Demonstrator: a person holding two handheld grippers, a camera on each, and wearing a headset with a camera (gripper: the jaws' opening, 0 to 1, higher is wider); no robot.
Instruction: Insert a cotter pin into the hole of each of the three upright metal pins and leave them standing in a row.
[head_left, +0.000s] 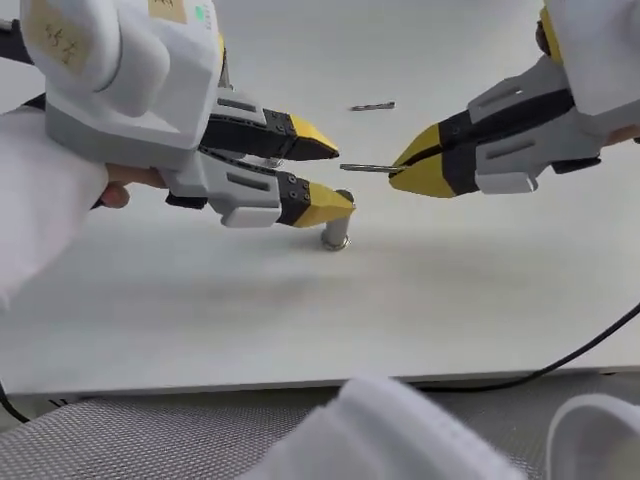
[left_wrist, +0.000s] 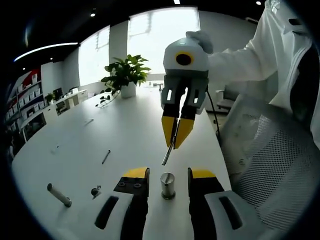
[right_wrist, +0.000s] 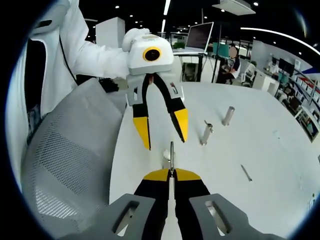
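Note:
A short upright metal pin (head_left: 336, 236) (left_wrist: 167, 185) stands on the white table between the spread jaws of my left gripper (head_left: 342, 178) (left_wrist: 169, 172), which is open and holds nothing. My right gripper (head_left: 398, 170) (right_wrist: 171, 172) faces it from the right, shut on a thin cotter pin (head_left: 368, 168) (left_wrist: 168, 152) (right_wrist: 171, 151). The cotter pin's free end points at the left gripper (right_wrist: 160, 122), just above the metal pin (right_wrist: 165, 159). Two more metal pins (right_wrist: 206, 134) (right_wrist: 228, 115) stand farther back on the table.
A loose cotter pin (head_left: 373, 106) (right_wrist: 246, 172) lies on the table beyond the grippers, and another (left_wrist: 106, 156) lies to the left. A potted plant (left_wrist: 127, 75) is at the far end. A mesh chair (head_left: 150, 440) and a black cable (head_left: 590, 345) are at the near edge.

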